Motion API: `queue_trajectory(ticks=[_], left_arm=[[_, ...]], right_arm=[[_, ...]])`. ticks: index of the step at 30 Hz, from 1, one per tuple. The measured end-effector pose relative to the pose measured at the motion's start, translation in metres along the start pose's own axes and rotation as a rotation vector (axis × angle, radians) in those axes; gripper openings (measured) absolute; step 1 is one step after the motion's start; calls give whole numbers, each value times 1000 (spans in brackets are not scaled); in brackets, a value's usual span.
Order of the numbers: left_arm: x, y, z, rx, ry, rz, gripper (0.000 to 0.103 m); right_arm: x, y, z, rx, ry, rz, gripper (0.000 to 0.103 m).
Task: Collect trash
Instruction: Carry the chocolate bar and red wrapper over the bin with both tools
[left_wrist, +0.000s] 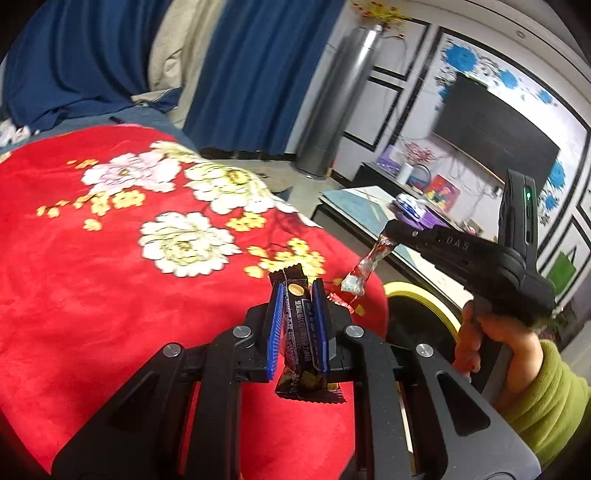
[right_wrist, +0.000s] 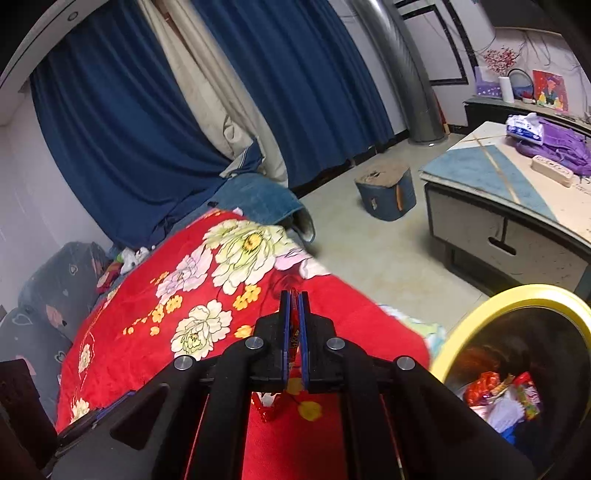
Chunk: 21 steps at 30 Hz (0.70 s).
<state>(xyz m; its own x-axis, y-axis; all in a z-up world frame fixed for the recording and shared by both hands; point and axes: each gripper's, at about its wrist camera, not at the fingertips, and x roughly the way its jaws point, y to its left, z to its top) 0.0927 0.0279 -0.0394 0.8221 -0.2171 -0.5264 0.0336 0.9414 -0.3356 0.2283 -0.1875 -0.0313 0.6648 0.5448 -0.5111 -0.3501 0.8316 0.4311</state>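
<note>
Left gripper (left_wrist: 298, 325): closed on a dark snack wrapper (left_wrist: 301, 332), which is pinched in the middle so it cannot slip out
Right gripper (right_wrist: 294, 325): closed on a thin red wrapper (right_wrist: 293, 332), which hangs down loose from the tips
Blanket (left_wrist: 92, 258): red with flowers, both wrappers are held above it
Bin (right_wrist: 517, 295): yellow rim, just beside the blanket, trash is already inside, so the wrappers are likely meant to be dropped there

Ahead of both sets of fingers the red blanket (right_wrist: 155, 295) lies bare. Right of the right gripper's fingers the bin (right_wrist: 517, 295) stands open-mouthed, wrappers (right_wrist: 498, 395) low inside; bare floor (right_wrist: 369, 251) separates it from the table (right_wrist: 498, 221).
</note>
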Motion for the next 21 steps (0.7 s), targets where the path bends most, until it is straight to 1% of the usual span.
queue_trajectory(ticks=[6, 14, 21], left_arm=[[2, -15, -6, 44, -4, -25, 11], [6, -34, -10, 83, -4, -47, 10], [17, -56, -17, 126, 26, -93, 10]], right_arm=[[-31, -26, 3, 22, -52, -38, 5], [-59, -60, 3, 35, -102, -110, 5], [-80, -85, -2, 43, -136, -163, 5]])
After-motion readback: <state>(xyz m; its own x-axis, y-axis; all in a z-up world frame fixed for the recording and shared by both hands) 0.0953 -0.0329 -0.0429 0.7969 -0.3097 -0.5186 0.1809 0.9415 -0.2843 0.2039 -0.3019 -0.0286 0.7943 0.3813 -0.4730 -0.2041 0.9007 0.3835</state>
